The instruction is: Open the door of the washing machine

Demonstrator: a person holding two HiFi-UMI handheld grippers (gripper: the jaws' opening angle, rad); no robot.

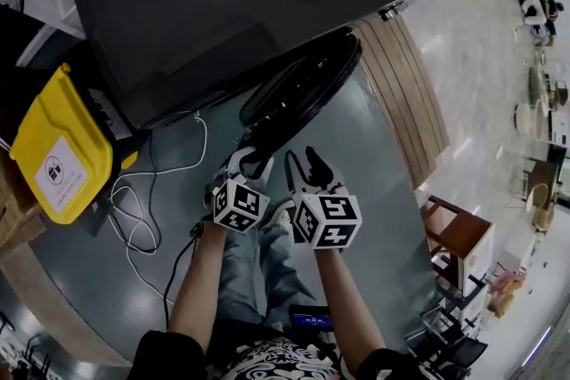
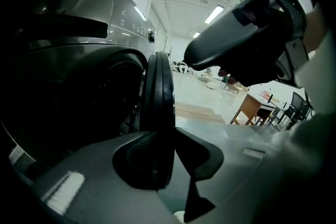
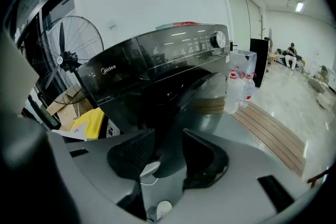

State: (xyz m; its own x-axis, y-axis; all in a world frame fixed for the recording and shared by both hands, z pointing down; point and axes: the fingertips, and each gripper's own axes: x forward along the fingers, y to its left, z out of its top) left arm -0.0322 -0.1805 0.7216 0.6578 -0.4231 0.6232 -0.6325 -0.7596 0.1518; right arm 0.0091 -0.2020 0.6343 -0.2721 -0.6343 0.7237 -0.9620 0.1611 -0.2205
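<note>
At the Midea washing machine (image 3: pixel 157 63), left gripper (image 2: pixel 167 138) jaws clamp the door (image 2: pixel 159 86); right gripper (image 3: pixel 168 136) jaws gape.

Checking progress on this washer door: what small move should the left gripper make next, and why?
Probably swing the door wider with the left gripper: its fingers appear closed on the door's edge, the door stands only partly open from the washing machine, and the open right gripper holds nothing.

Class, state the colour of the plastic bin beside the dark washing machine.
The plastic bin is yellow with a white label; the head view shows it best.
</note>
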